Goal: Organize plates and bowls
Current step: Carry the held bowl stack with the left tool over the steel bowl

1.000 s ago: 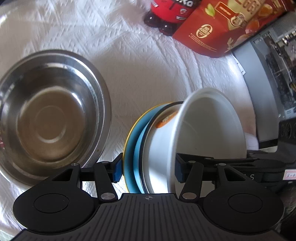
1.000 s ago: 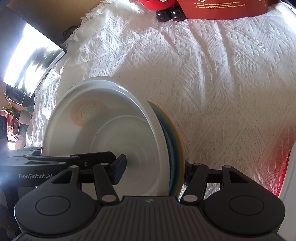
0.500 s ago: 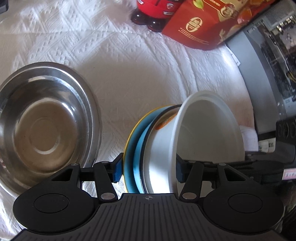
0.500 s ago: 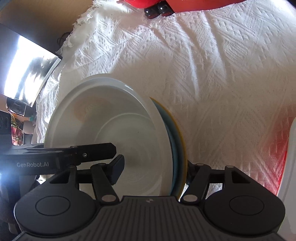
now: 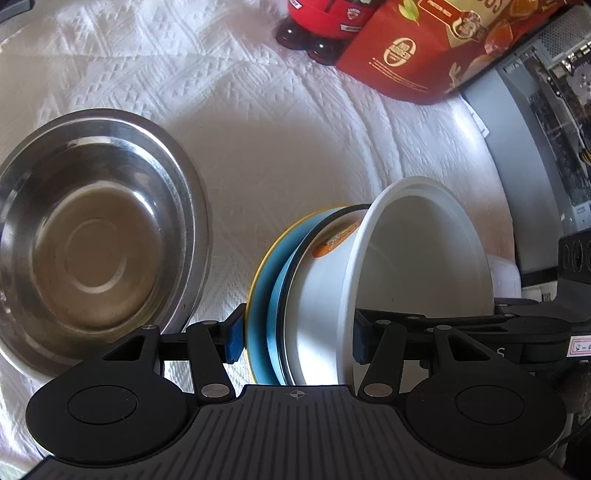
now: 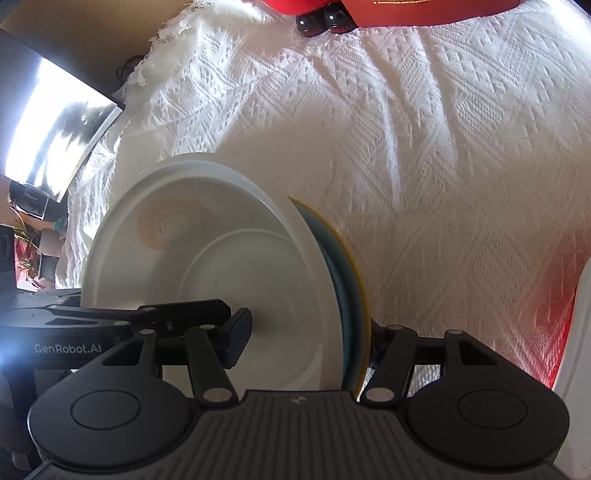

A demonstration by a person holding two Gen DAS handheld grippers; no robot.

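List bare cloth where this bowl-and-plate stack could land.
Free: white cloth between the steel bowl, the held stack and the red carton; also the broad patch right of the stack in the right wrist view. Crowded: the back edge by the carton and red bottle.

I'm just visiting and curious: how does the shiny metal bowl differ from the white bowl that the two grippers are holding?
The steel bowl is grey, reflective metal; the white bowl is matte white with an orange mark on its outside. The steel bowl rests flat on the white cloth, mouth up; the white bowl is tipped on edge, stacked against a blue plate. The steel bowl is untouched; the white one is clamped. Both are round and empty.
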